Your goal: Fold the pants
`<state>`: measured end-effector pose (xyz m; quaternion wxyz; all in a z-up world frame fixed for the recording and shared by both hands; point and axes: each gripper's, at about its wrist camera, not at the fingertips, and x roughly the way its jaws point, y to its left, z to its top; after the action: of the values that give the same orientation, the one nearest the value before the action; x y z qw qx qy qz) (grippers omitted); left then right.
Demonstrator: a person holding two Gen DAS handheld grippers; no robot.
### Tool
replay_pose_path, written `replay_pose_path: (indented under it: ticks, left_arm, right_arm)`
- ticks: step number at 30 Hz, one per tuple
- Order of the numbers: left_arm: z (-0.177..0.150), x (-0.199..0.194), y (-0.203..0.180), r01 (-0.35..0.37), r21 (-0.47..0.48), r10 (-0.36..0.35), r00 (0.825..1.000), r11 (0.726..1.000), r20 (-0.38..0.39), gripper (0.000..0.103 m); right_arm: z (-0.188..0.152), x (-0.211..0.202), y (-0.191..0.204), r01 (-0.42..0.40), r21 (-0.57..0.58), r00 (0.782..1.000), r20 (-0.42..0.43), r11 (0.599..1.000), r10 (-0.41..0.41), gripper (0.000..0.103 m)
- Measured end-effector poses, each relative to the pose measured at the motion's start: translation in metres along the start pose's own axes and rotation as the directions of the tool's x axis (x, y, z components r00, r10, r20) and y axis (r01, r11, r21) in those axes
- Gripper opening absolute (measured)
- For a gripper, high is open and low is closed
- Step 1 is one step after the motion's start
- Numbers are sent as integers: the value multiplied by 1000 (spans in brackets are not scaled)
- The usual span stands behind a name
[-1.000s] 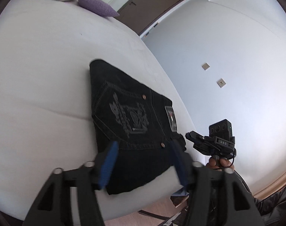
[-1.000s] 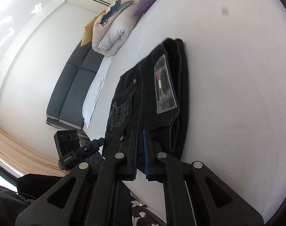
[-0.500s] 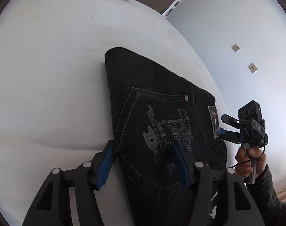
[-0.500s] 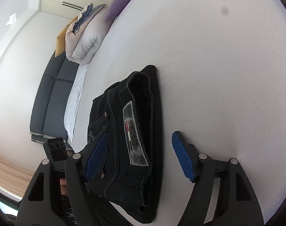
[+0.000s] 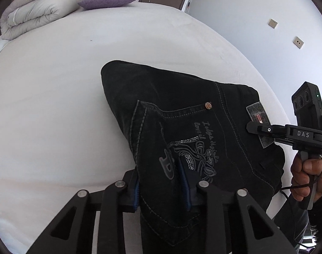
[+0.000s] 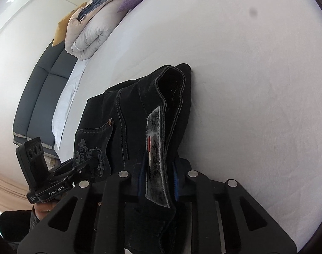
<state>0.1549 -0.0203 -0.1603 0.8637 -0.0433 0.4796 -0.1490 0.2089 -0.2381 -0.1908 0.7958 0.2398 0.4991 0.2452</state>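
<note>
**Both grippers bite into the folded pants at the bed's near edge**

The black pants (image 5: 182,110) lie as a folded bundle on the white bed (image 5: 55,105), close to the near edge, back pocket up. The left gripper (image 5: 161,182) has just been closing, and now clamps the pocket-side edge of the bundle, cloth bunched between its blue pads. The right gripper (image 6: 158,182) has likewise just been closing, and now grasps the waistband end right at the grey patch (image 6: 156,148), with the fabric pinched between its pads.

The risk I see: each gripper seems to hold only some of the layers. If the bundle is lifted or turned from here, the loose lower layers may sag out and undo the fold. Pulling the two ends unevenly could skew the stack, or drag it off the bed's edge.

Readable writing: "DAS" on the right gripper's body as seen from the left wrist camera, "GenRobot.AI" on the left gripper's body as seen from the right. The pocket embroidery (image 5: 195,148) is cursive script I cannot read surely; the patch shows a small red-and-white tag.
</note>
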Motion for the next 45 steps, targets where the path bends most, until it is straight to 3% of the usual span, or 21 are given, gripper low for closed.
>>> replay_pose_path:
  ticks: [5, 12, 20, 26, 32, 37, 41, 45]
  left_arm:
    - [2, -9, -8, -17, 6, 16, 999, 1000, 33, 23]
    - [11, -24, -21, -29, 45, 26, 996, 999, 81, 22]
    - [57, -22, -32, -49, 119, 34, 992, 992, 124, 22]
    - [101, 16, -39, -40, 144, 25, 994, 989, 109, 22]
    - [104, 64, -25, -27, 101, 21, 998, 995, 60, 26]
    - [92, 66, -14, -21, 68, 16, 997, 997, 75, 41]
    - [80, 57, -9, -15, 51, 10, 995, 999, 100, 45]
    - [60, 24, -20, -91, 80, 74, 978, 993, 193, 45]
  right_arm:
    - [-4, -23, 16, 7, -55, 999, 48, 998, -4, 16]
    - [4, -56, 30, -11, -98, 994, 108, 995, 22, 15]
    - [40, -94, 27, 19, -112, 988, 157, 993, -1, 15]
    - [84, -93, -9, 30, -60, 987, 158, 998, -21, 15]
    - [102, -62, -69, 48, 16, 995, 90, 999, -50, 16]
    - [92, -57, -105, -24, 76, 994, 108, 997, 16, 24]
    - [86, -60, -109, -22, 74, 993, 121, 997, 13, 28]
    - [69, -85, -105, 53, 76, 983, 174, 996, -66, 49]
